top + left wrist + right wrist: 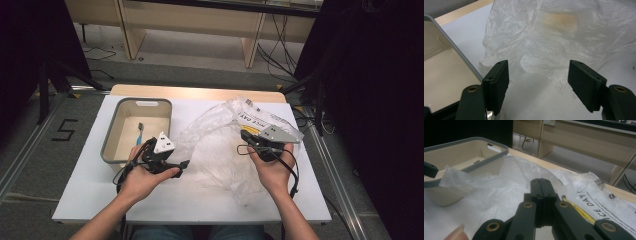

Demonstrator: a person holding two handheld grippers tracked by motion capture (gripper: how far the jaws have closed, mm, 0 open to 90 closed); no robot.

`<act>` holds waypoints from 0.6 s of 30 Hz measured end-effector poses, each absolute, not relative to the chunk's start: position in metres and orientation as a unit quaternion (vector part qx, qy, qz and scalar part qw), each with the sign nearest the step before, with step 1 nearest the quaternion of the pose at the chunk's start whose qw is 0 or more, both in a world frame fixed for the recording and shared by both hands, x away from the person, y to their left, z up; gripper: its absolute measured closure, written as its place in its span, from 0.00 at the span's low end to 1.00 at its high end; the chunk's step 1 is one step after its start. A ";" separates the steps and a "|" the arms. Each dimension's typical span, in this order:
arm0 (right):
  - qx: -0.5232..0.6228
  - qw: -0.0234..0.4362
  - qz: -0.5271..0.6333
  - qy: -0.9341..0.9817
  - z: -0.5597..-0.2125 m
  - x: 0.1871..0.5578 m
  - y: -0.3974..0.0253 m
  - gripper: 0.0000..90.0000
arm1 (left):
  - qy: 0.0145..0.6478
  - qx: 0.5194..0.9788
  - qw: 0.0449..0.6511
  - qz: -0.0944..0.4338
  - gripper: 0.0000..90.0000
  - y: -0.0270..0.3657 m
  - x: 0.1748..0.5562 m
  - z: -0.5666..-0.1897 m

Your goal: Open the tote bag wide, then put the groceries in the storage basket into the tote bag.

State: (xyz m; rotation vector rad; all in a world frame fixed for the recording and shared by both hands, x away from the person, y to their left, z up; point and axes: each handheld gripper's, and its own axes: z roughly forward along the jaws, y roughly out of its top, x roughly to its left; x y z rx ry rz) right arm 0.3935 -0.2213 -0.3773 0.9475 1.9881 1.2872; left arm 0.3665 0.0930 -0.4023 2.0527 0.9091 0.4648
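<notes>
Left tool (537, 82) wide near bag (220, 145); right tool (541, 192) closed (bin (112, 150) beside).

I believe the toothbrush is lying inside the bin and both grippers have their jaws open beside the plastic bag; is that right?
Not quite: the right gripper has its jaws shut, as the right gripper view shows. The left gripper is open beside the plastic bag, and the toothbrush does lie inside the bin.

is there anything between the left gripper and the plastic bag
Nothing visible. In the left gripper view the left gripper stands open over bare white table, and the plastic bag lies just ahead of its jaws. The bin sits off to one side, out of the path.
</notes>
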 end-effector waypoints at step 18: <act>0.356 0.288 0.483 0.746 -0.378 0.396 -0.219 1.00 | 0.377 0.807 0.412 0.191 0.37 0.104 0.369 -0.397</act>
